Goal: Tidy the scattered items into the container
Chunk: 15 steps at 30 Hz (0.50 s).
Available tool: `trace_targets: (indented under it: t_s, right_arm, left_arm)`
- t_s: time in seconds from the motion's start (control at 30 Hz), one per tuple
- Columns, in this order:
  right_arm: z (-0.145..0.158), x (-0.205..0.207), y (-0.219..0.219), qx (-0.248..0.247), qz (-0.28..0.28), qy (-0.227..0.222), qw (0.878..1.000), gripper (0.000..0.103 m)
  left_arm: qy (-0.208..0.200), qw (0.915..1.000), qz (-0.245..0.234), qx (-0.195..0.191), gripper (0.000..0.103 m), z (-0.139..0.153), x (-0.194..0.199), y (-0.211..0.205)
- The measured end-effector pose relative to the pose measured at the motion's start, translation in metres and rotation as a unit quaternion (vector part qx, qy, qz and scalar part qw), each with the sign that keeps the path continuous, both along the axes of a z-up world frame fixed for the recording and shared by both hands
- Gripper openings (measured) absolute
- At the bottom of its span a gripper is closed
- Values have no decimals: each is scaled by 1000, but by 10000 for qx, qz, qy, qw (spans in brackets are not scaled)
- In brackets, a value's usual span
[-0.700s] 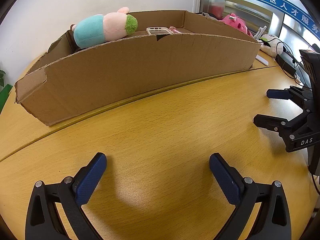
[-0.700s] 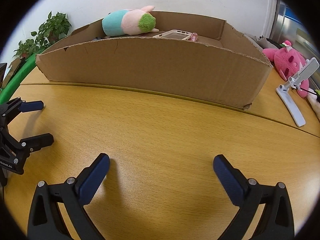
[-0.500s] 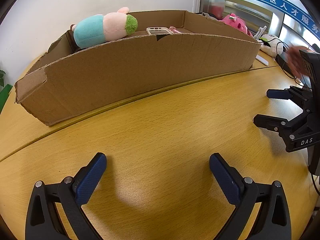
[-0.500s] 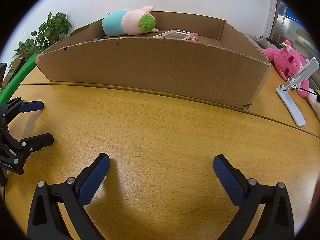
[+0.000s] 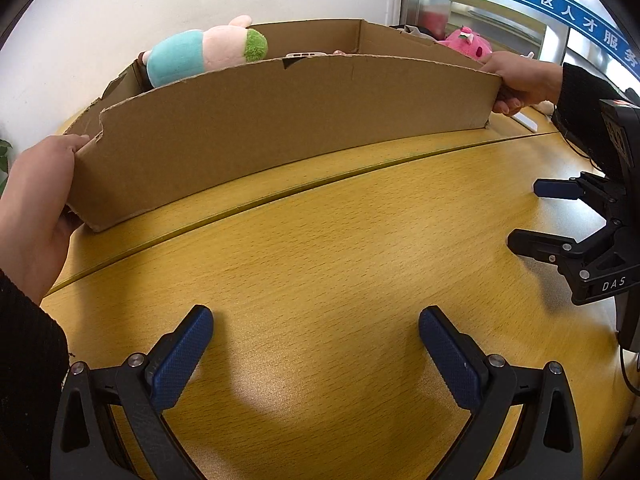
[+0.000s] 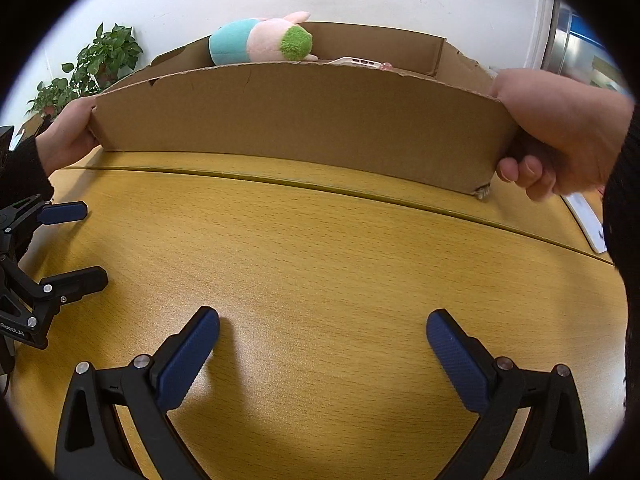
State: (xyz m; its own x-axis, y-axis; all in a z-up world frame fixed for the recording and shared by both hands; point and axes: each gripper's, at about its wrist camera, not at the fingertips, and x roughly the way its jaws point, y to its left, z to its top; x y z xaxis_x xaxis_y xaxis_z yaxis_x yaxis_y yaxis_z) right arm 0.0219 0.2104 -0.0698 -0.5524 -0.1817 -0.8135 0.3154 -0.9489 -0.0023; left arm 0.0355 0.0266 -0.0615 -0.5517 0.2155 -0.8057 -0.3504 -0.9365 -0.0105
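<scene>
A shallow cardboard box [image 5: 280,128] stands on the wooden table [image 5: 340,260]; it also shows in the right wrist view [image 6: 296,124]. Inside lie a teal, pink and green plush toy [image 5: 204,54], also in the right wrist view [image 6: 260,42], and a white phone case [image 6: 356,63]. Two bare hands grip the box ends: one on the left [image 5: 36,200], one on the right [image 5: 520,80]. My left gripper [image 5: 316,348] is open and empty on the table. My right gripper [image 6: 322,348] is open and empty, and shows from the side in the left wrist view [image 5: 552,212].
A pink plush [image 5: 466,42] sits behind the box at the right. A white phone stand [image 6: 588,220] lies on the table at the right. A potted plant [image 6: 92,68] stands at the back left. A seam [image 5: 280,200] runs across the tabletop.
Two bare hands have come in and taken hold of the box's two ends. The box has shifted and turned slightly. Both grippers rest unmoved and open.
</scene>
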Motion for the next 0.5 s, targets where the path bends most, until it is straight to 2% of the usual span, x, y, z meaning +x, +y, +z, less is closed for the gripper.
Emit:
trace_targets:
  t_s: [0.5]
  right_arm:
    - [-2,1,0,-3,15,9,10000,103]
  left_arm:
    - [-5,9996,288,8,103,-1,-9,6]
